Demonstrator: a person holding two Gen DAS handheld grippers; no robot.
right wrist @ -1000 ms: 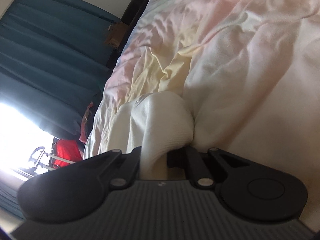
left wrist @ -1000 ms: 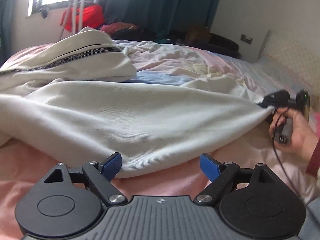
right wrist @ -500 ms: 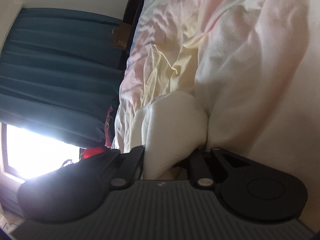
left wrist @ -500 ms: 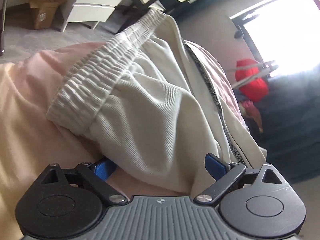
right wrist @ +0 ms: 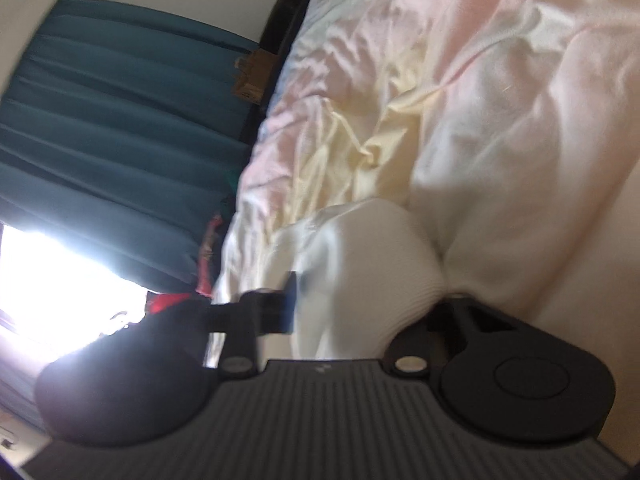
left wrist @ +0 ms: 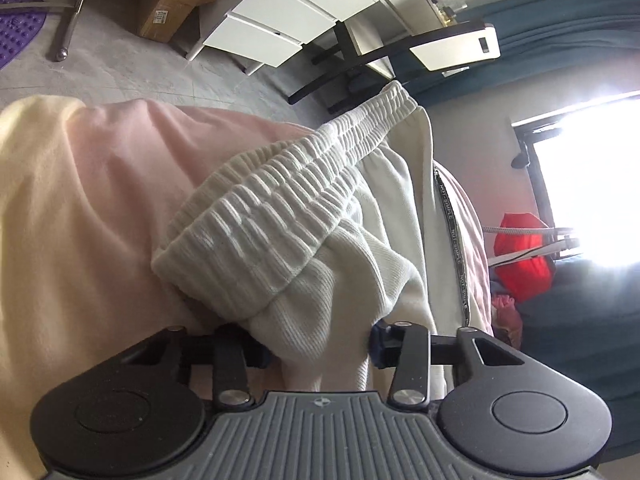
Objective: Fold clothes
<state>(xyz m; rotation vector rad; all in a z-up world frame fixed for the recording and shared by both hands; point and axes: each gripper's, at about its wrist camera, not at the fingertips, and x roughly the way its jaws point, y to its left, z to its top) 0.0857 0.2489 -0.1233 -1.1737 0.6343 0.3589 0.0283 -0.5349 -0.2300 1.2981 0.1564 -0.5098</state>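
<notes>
Left gripper (left wrist: 320,344) up close: its jaws have just been closing and now clench a bunch of the cream ribbed sweatpants (left wrist: 352,280) below the gathered elastic waistband (left wrist: 280,208). A lettered dark stripe (left wrist: 452,236) runs down the side seam. The pants lie on the pink bed cover (left wrist: 100,200). Over on the right gripper (right wrist: 368,312), blurred, the jaws stand apart around a rounded fold of the cloth and look released. Beyond, rumpled pastel bedsheet (right wrist: 500,100), then teal curtain (right wrist: 120,120).
</notes>
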